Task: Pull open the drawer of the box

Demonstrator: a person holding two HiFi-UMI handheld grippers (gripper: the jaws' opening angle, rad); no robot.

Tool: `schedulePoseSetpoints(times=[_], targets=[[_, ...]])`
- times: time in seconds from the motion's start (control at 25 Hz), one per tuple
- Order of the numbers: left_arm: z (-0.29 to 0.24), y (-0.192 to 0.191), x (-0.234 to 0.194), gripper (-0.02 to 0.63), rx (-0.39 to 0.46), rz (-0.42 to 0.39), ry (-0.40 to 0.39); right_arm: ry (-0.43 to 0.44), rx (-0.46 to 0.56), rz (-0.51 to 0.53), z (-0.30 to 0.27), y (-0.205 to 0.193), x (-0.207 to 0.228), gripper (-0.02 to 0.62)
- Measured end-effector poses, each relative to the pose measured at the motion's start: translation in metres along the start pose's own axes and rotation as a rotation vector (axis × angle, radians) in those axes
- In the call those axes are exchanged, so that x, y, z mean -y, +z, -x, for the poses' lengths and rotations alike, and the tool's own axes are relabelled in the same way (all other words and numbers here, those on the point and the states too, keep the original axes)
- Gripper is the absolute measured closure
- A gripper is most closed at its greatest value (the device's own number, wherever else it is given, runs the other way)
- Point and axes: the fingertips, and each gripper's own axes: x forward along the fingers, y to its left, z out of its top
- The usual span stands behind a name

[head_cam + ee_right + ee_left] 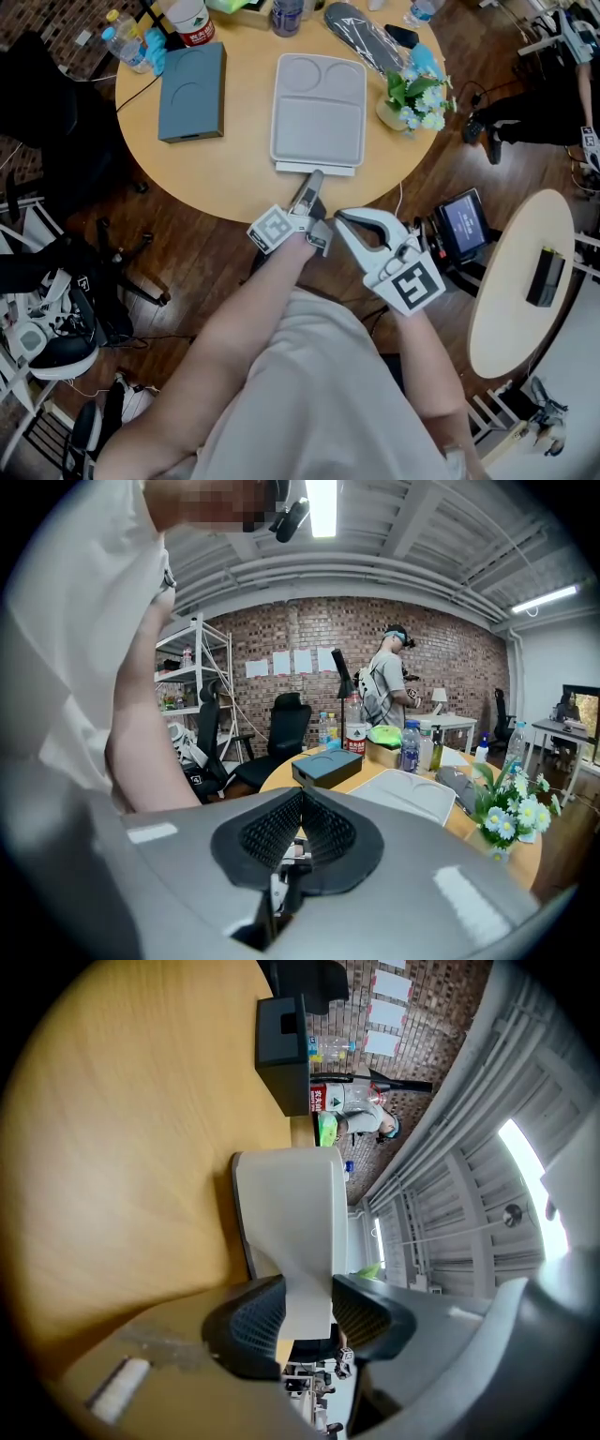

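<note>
A flat light-grey box [319, 108] lies on the round wooden table [225, 178], and its white drawer [315, 169] shows as a thin strip at the near edge. My left gripper [312, 180] reaches level to that strip. In the left gripper view the drawer's white front [298, 1232] fills the gap between the black pads [251, 1321], and the left gripper [307, 1312] is shut on it. My right gripper [345, 220] hangs off the table's near edge, to the right of the left one. Its pads meet with nothing between them, so the right gripper [298, 803] is shut.
A dark blue-grey box [192, 92] lies left of the light one. A flower pot [412, 94], a black case [361, 33] and bottles [127, 42] stand round the table's far side. A small screen [464, 225], a second round table [525, 281] and office chairs [56, 281] stand around.
</note>
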Motion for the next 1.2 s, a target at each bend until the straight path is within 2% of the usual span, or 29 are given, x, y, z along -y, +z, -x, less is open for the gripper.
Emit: schedulePoseSetpoints(times=[0.08, 0.32, 0.4, 0.56, 0.6, 0.72, 0.76, 0.88, 1.0, 1.08, 1.2], targets=[[0.002, -0.008, 0.003, 0.440, -0.002, 0.065, -0.026, 0.001, -0.006, 0.005, 0.000, -0.002, -0.002, 0.591], [0.019, -0.016, 0.001, 0.439, -0.030, 0.061, -0.003, 0.017, -0.041, 0.014, -0.001, -0.010, -0.013, 0.591], [0.028, -0.017, 0.000, 0.439, -0.042, 0.037, 0.009, 0.023, -0.044, 0.008, -0.002, -0.011, -0.020, 0.591], [0.045, -0.016, -0.005, 0.439, -0.079, -0.093, 0.066, 0.031, -0.040, -0.001, -0.001, -0.014, -0.033, 0.591], [0.050, -0.019, -0.005, 0.439, -0.087, -0.091, 0.063, 0.035, -0.043, -0.002, 0.000, -0.015, -0.037, 0.591], [0.057, -0.032, 0.007, 0.439, -0.073, 0.069, -0.031, 0.046, -0.051, -0.004, 0.003, -0.021, -0.049, 0.591], [0.060, -0.034, 0.011, 0.439, -0.071, 0.090, -0.052, 0.047, -0.050, -0.006, 0.005, -0.023, -0.052, 0.591], [0.070, -0.038, 0.008, 0.439, -0.079, 0.069, -0.041, 0.048, -0.045, -0.016, 0.009, -0.028, -0.063, 0.591], [0.075, -0.045, 0.023, 0.439, -0.078, 0.108, -0.103, 0.050, -0.045, -0.018, 0.014, -0.033, -0.074, 0.591], [0.081, -0.050, 0.027, 0.439, -0.082, 0.119, -0.116, 0.052, -0.042, -0.024, 0.017, -0.035, -0.082, 0.591], [0.095, -0.056, 0.008, 0.439, -0.093, 0.075, -0.036, 0.058, -0.036, -0.028, 0.022, -0.036, -0.090, 0.591]])
